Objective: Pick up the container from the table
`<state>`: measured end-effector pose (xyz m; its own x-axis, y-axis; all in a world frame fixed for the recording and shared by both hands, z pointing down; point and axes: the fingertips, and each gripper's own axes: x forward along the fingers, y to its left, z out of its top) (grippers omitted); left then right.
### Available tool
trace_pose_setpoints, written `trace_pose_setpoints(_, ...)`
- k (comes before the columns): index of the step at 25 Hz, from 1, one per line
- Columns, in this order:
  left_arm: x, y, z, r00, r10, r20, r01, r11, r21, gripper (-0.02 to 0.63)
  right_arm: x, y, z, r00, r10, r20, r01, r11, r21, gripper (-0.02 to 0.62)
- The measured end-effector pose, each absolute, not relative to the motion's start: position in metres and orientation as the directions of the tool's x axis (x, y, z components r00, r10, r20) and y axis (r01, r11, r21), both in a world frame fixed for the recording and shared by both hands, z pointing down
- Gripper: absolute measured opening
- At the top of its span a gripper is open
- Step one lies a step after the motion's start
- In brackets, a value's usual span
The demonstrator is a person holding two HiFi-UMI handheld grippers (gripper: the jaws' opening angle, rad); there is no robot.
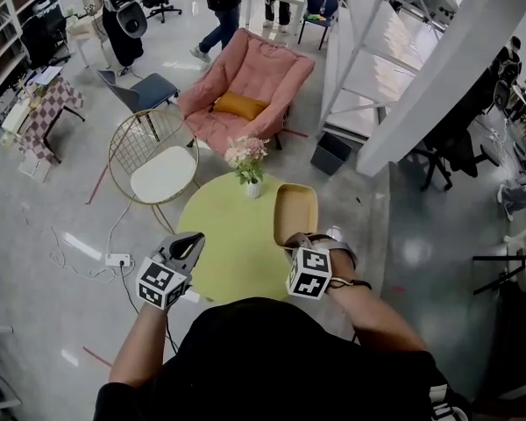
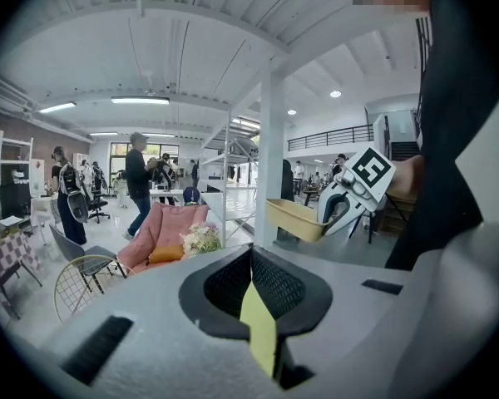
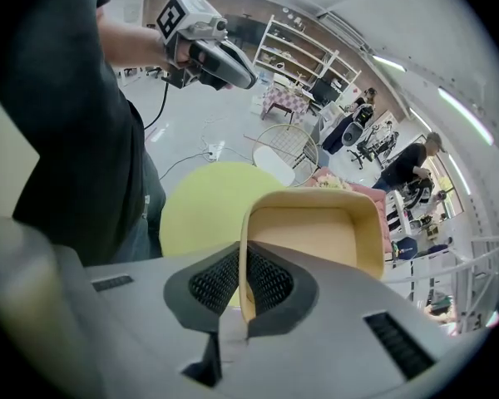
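The container (image 1: 295,213), a tan rectangular tray, hangs over the right side of the round yellow-green table (image 1: 223,244). My right gripper (image 1: 296,242) is shut on the container's near wall. In the right gripper view that wall (image 3: 243,248) runs between the jaws of the right gripper (image 3: 243,264), and the table (image 3: 200,210) lies below. From the left gripper view the container (image 2: 293,219) is off the table, held by the right gripper (image 2: 324,221). My left gripper (image 1: 188,248) hovers at the table's left edge, its jaws together on nothing. It also shows in its own view (image 2: 251,260).
A small vase of flowers (image 1: 247,160) stands at the table's far edge. Beyond are a wire chair with a white seat (image 1: 155,160), a pink armchair (image 1: 245,82), a grey bin (image 1: 330,153) and white shelving (image 1: 368,60). A person (image 1: 221,3) walks at the back.
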<state>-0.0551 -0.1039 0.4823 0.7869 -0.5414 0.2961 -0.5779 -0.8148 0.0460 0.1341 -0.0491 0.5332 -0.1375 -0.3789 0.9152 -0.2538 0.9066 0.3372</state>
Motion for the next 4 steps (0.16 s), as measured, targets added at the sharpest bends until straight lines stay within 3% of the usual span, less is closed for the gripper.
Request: trace_pose_setpoints(4, -0.0551, -0.1036, 0.4816, 0.779, -0.550, 0.302, -0.587, -0.808, 0.043, 0.017, 0.1359, -0.0474, 0.5315, -0.146, -0.378, 0.914, -0.253, 0.908, 0.335, 0.017)
